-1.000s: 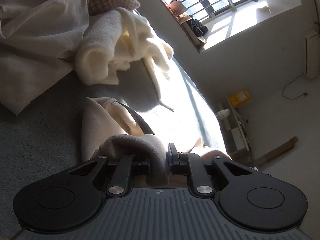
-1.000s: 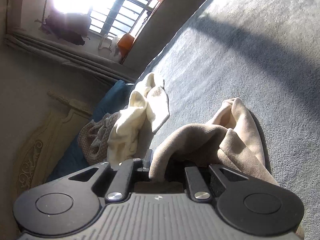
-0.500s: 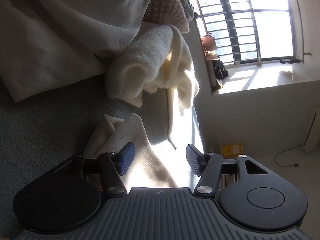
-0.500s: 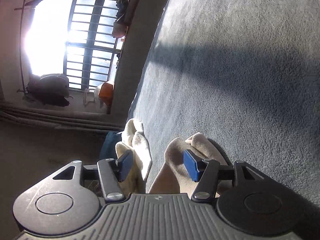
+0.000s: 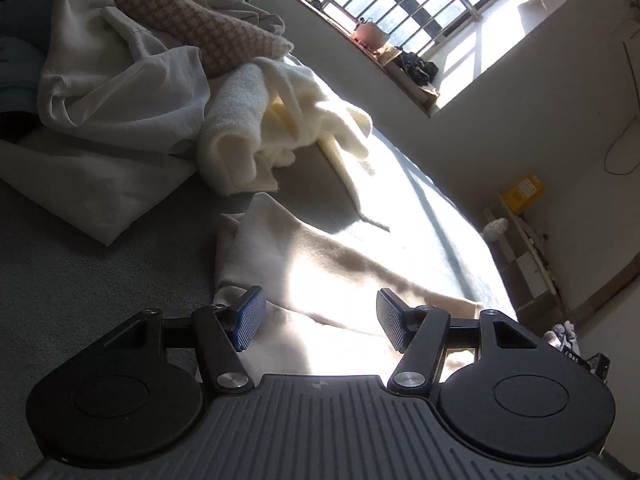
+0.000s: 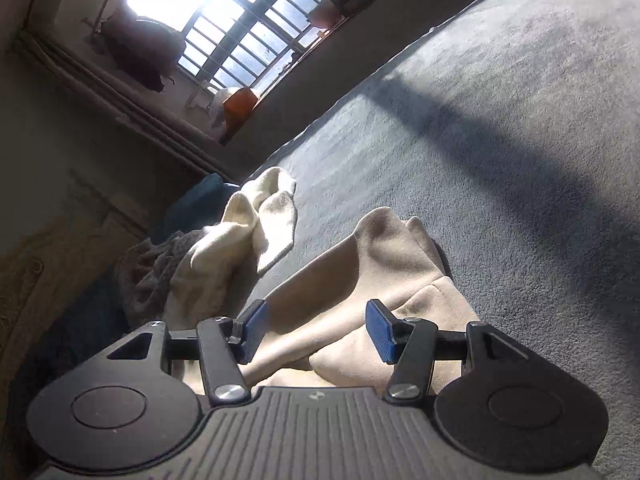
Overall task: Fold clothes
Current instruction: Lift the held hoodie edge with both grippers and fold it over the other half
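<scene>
Having let go of the beige garment (image 5: 320,272) they pinched a second ago, the left tongs (image 5: 318,318) and right tongs (image 6: 316,330) gape empty above it, leaving it lying doubled on the grey bed (image 6: 500,160) at lower centre, apparently one fold laid.

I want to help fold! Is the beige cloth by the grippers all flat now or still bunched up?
Still bunched up. The beige cloth lies in humps and loose folds on the grey blanket, held by neither open gripper.

Each gripper, left (image 5: 318,318) and right (image 6: 316,330), is built of matte black plastic: a ribbed grey-black body, two round side discs, silver pivot screws, and fingers faced with blue textured pads (image 5: 248,318).
</scene>
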`<state>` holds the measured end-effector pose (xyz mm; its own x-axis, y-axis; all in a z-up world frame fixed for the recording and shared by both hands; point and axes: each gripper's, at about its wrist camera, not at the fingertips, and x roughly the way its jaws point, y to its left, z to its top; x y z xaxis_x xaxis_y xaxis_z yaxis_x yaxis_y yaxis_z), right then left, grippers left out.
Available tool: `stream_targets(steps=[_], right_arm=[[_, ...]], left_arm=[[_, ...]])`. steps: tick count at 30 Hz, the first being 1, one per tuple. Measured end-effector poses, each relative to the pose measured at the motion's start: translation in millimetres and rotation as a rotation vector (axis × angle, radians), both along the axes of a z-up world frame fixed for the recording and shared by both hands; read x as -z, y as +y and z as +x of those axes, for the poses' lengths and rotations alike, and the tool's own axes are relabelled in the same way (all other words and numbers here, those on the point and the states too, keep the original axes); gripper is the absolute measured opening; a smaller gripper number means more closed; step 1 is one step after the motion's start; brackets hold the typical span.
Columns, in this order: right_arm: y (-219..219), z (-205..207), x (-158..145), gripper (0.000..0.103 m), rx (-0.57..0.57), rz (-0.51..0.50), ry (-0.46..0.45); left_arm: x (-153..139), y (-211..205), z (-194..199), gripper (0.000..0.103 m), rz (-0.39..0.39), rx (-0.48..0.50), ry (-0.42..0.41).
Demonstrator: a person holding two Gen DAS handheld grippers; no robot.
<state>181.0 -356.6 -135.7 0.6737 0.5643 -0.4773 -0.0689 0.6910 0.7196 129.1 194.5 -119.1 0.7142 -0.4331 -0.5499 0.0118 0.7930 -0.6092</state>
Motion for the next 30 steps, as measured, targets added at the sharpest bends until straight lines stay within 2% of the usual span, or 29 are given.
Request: stream_targets(steps=[2, 3, 5, 8, 10, 13, 14, 15, 22, 24, 30], right_arm=[[-4, 10, 13, 0.057, 0.015, 0.006, 0.056], [-9, 14, 19, 0.056, 0.048, 0.015, 0.07], [-20, 21, 29, 0.048, 0.115, 0.033, 0.098], [-39, 12, 27, 0.048, 0.24, 0.059, 0.087], [-53, -3, 19, 0.049, 0.273, 0.038, 0.085], [-75, -35, 19, 0.051, 0.305, 0.108, 0.136], [-81, -48, 20, 0.057, 0.326, 0.142, 0.163], [-86, -60, 22, 0.057, 0.344, 0.177, 0.188], [-85, -130, 57, 0.067, 0.364, 0.404, 0.373], [-76, -134, 66, 0.068, 0.342, 0.442, 0.404], [-55, -108, 81, 0.075, 0.348, 0.541, 0.429]], left_arm=[[12, -10, 3, 0.061, 0.064, 0.01, 0.045], [21, -10, 5, 0.061, 0.082, -0.017, 0.069], [32, -9, 6, 0.057, 0.093, -0.079, 0.091], [26, 3, -3, 0.058, 0.037, -0.142, 0.071], [12, 10, -16, 0.061, 0.081, -0.167, 0.044], [-3, 23, -39, 0.061, 0.101, -0.188, 0.034], [-6, 27, -47, 0.062, 0.083, -0.184, 0.048], [-7, 30, -55, 0.062, 0.061, -0.182, 0.061], [31, 23, -87, 0.069, -0.18, -0.204, 0.135], [42, 21, -97, 0.073, -0.249, -0.21, 0.156], [74, 14, -122, 0.074, -0.451, -0.23, 0.217]])
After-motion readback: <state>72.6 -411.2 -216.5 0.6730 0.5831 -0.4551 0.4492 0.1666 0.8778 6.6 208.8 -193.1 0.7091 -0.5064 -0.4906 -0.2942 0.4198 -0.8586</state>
